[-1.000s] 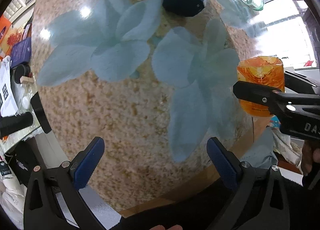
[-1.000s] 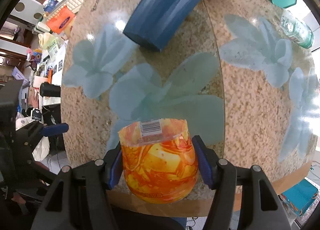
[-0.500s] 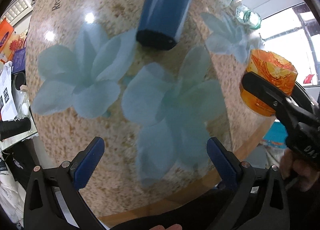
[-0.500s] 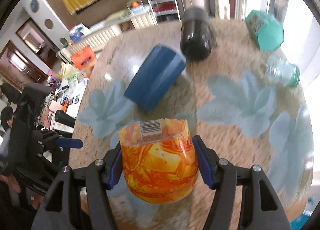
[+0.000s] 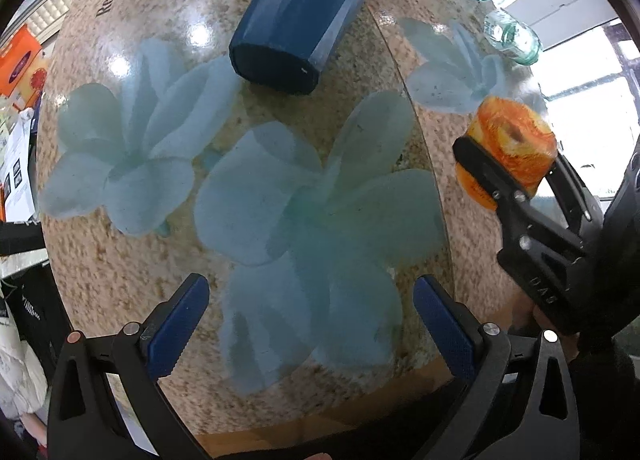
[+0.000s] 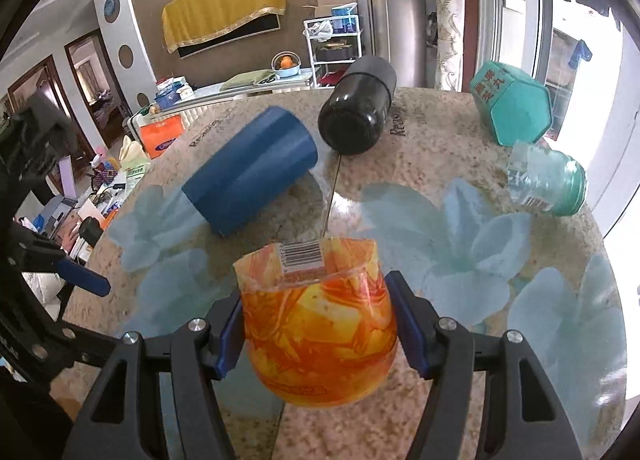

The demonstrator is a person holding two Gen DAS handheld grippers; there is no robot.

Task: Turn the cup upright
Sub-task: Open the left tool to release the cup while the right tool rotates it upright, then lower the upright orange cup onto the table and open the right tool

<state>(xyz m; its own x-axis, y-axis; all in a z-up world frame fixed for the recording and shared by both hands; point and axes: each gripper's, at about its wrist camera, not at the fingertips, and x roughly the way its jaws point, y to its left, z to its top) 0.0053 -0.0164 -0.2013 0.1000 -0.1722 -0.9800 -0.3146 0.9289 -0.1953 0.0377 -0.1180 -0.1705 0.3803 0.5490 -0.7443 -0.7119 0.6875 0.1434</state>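
My right gripper [image 6: 320, 330] is shut on an orange and yellow patterned cup [image 6: 320, 324], its blue pads against both sides. The cup is held above the table, tilted, with a barcode label near its far rim. In the left wrist view the cup [image 5: 510, 148] appears at the right, clamped in the right gripper [image 5: 508, 180], lifted over the table's right part. My left gripper [image 5: 312, 320] is open and empty, low over the near edge of the table. A blue cup [image 5: 304, 12] lies on its side at the far middle; it also shows in the right wrist view [image 6: 252, 172].
The round speckled table [image 5: 120, 260] has pale blue flower prints. A black bottle [image 6: 358, 108] lies beside the blue cup. A teal hexagonal box [image 6: 510, 104] and a clear jar with a green lid [image 6: 546, 180] lie at the far right. Cluttered furniture stands left of the table.
My right gripper has lifted the orange cup and tilted up, so its view now takes in the room beyond the table. The left gripper has shifted a little, staying open.
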